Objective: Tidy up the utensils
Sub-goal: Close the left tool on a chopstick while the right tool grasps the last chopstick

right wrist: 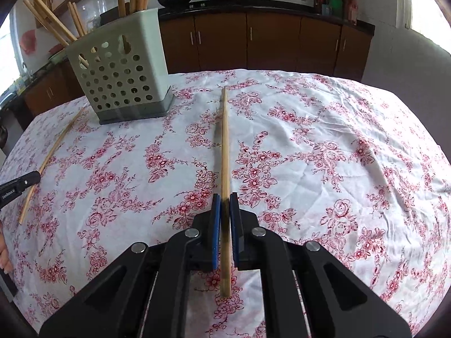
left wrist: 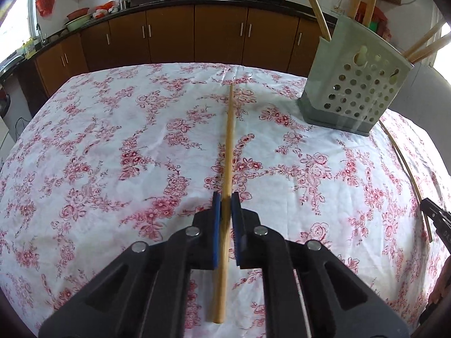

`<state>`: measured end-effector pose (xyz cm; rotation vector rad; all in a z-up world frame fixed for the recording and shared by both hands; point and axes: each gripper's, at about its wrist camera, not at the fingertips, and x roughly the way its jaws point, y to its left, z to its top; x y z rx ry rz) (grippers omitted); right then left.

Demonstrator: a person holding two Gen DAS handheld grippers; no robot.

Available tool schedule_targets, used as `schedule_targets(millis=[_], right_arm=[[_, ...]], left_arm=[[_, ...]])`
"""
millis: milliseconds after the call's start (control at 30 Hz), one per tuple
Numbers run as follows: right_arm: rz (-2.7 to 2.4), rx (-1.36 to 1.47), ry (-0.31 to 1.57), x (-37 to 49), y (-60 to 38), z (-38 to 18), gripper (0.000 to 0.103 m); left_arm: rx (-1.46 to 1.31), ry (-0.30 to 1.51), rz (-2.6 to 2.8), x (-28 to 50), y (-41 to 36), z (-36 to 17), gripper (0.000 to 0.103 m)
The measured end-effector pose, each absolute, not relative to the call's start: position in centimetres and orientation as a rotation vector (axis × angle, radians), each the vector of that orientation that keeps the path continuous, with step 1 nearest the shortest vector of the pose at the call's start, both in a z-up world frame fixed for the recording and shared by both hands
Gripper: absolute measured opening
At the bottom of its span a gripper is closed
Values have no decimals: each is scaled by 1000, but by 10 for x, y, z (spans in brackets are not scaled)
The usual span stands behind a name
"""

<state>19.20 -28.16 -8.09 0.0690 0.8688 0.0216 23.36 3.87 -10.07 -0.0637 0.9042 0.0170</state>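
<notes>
In the left wrist view my left gripper [left wrist: 225,197] is shut on a wooden chopstick [left wrist: 229,140], which runs forward between the blue pads over the floral tablecloth. In the right wrist view my right gripper [right wrist: 225,198] is shut on a second chopstick [right wrist: 224,140] in the same way. A pale perforated utensil holder [left wrist: 355,84] stands at the back with several chopsticks in it, and appears at the upper left [right wrist: 121,70] in the right wrist view. Each view catches the other gripper at its edge: the right gripper [left wrist: 425,202] and the left gripper [right wrist: 35,176], each with its stick.
The table [left wrist: 112,140] is covered by a white cloth with red flowers. Behind it runs a brown kitchen cabinet [left wrist: 220,33] with woks and bowls on its counter. A person's hand [right wrist: 4,253] shows at the left edge of the right wrist view.
</notes>
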Motion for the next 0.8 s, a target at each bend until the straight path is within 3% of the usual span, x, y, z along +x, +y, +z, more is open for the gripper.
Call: schedule_targets(millis=[800], right_arm=[[23,69,869,193,-282,-82,8]], left_arm=[[-96,896,3,229,41,-100,11]])
